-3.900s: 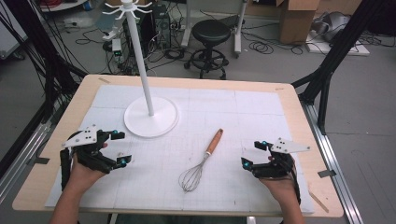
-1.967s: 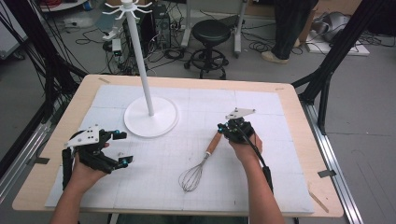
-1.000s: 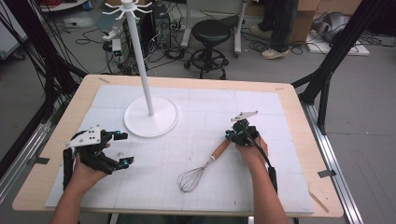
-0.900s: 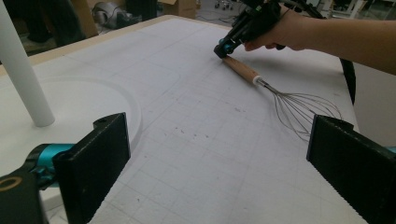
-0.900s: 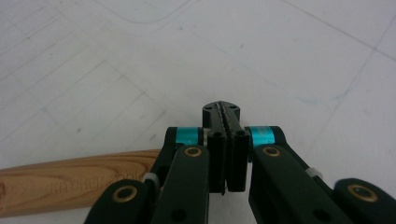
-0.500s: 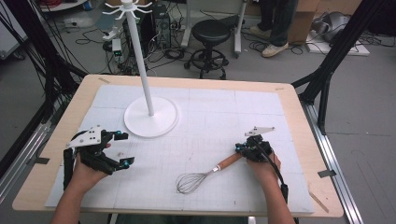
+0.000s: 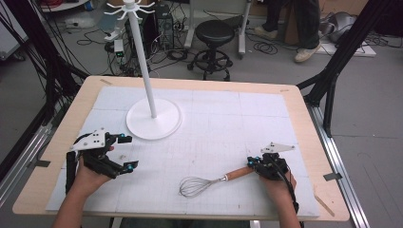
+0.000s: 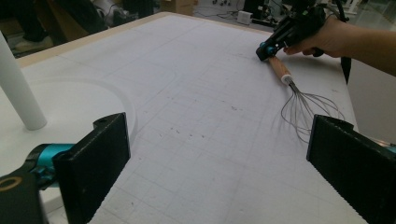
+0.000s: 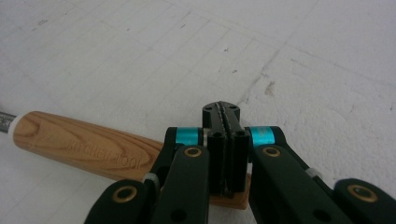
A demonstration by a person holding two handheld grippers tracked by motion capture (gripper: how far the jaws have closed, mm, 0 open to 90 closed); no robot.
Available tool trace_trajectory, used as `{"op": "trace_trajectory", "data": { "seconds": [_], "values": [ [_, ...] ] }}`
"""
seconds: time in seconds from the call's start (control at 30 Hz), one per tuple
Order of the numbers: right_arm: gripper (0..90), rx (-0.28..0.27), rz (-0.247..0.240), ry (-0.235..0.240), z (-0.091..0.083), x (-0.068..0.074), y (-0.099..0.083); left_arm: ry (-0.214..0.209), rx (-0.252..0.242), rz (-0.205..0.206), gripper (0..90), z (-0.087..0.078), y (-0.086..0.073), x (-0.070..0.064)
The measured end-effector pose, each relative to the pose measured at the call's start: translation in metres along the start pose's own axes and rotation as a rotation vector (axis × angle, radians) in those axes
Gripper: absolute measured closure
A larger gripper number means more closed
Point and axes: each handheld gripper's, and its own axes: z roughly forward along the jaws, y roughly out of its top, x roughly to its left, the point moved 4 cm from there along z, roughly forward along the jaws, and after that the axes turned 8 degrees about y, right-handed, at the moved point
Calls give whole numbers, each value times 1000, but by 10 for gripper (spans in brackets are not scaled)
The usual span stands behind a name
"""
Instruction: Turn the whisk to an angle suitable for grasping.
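Nearest, the right hand-held gripper (image 7: 259, 166) has its jaws pressed together over the wooden handle end of the whisk (image 7: 211, 181), which lies flat on the surface (image 7: 237, 118), likely to drag or pivot it. The left hand-held gripper (image 7: 124, 151) rests spread wide, idle. Beyond stands the white rack (image 7: 153, 118); no containers

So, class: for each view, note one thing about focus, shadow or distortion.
High view: even light, the whisk casts hardly any shadow. Left gripper view: the left hand-held gripper looms large and soft-edged, while the table grid is sharp. Right gripper view: the whisk handle lettering reads crisply; the far table blurs.
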Motion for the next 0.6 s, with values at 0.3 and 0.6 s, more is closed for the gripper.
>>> {"op": "trace_trajectory", "data": {
  "seconds": [0.3, 0.6],
  "values": [
    [690, -174, -30, 50, -23, 8, 11, -6, 0, 6, 68, 1, 1, -1],
    [491, -311, -175, 100, -41, 22, 22, -6, -20, 14, 67, -2, 5, -2]
  ]
}}
